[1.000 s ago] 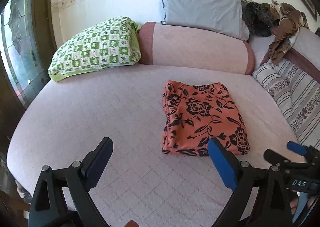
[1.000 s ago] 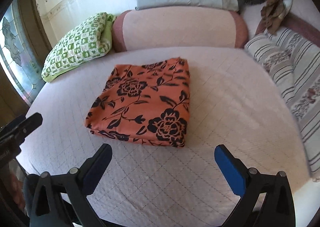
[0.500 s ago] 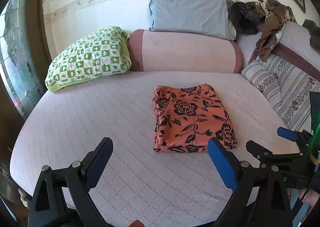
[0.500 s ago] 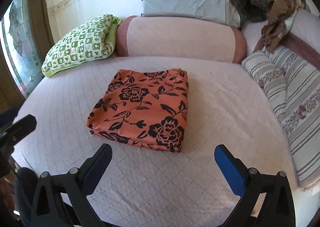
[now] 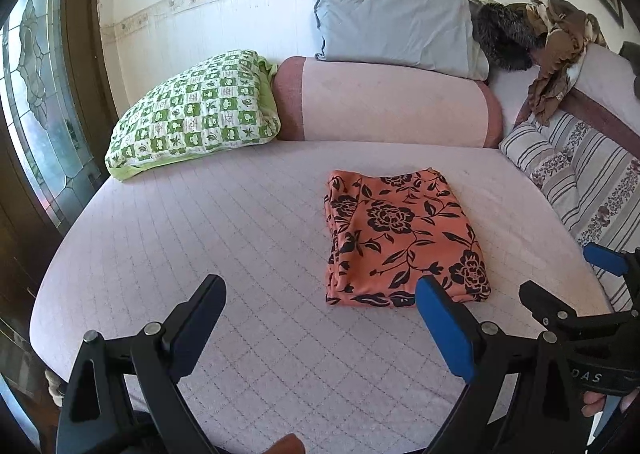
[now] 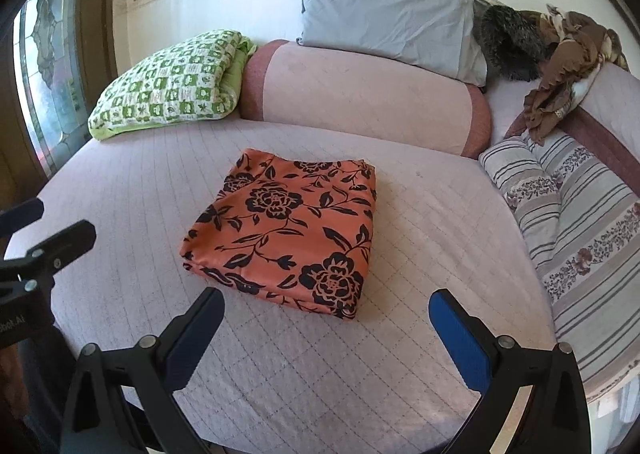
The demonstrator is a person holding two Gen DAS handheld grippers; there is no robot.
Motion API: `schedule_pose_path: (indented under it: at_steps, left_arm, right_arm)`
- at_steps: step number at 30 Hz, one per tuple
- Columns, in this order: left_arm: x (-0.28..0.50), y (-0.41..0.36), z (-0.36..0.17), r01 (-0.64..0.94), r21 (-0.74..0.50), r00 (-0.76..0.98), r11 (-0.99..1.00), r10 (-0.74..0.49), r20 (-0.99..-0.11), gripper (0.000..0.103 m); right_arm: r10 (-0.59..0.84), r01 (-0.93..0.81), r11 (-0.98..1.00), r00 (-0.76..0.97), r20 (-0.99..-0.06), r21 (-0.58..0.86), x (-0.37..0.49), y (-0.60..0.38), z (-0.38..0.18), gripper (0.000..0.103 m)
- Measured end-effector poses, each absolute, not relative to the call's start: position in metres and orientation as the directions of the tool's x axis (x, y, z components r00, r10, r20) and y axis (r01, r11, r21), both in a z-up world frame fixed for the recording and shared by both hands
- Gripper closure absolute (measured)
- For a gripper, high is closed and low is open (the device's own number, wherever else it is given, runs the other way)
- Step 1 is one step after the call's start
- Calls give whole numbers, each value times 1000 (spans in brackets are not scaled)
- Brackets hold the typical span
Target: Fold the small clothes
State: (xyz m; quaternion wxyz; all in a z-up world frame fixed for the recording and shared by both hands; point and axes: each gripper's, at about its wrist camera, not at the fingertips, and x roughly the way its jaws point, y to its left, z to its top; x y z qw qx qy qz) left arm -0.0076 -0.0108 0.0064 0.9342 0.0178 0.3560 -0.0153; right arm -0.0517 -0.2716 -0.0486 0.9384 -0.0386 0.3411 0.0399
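Folded orange floral cloth (image 6: pixel 286 232) on bed (image 6: pixel 420 238); both jaws spread, empty; "DAS" fragment legible.

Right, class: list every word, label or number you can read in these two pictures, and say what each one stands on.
"DAS": on the right gripper body, cut off at the start.
"obot.AI": on the left gripper body, cut off at the start.
The orange floral garment and the pillows show no readable text.

Bright daylight from the stained-glass window (image 5: pixel 36 125) at left; soft shadows, sharp focus, strong fisheye bending, dark corners.
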Motion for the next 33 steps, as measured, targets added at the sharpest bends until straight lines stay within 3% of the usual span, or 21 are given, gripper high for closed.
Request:
schedule_pose_path:
  at_steps: [29, 33]
  left_arm:
    - [19, -22, 2, 48, 28, 723, 998, -15, -691, 6]
    - [25, -23, 4, 36, 27, 730, 999, -8, -683, 0]
  right_arm:
    - [10, -62, 996, 775, -632, -60, -40, -281, -38, 0]
    - [9, -60, 996, 775, -632, -59, -36, -283, -39, 0]
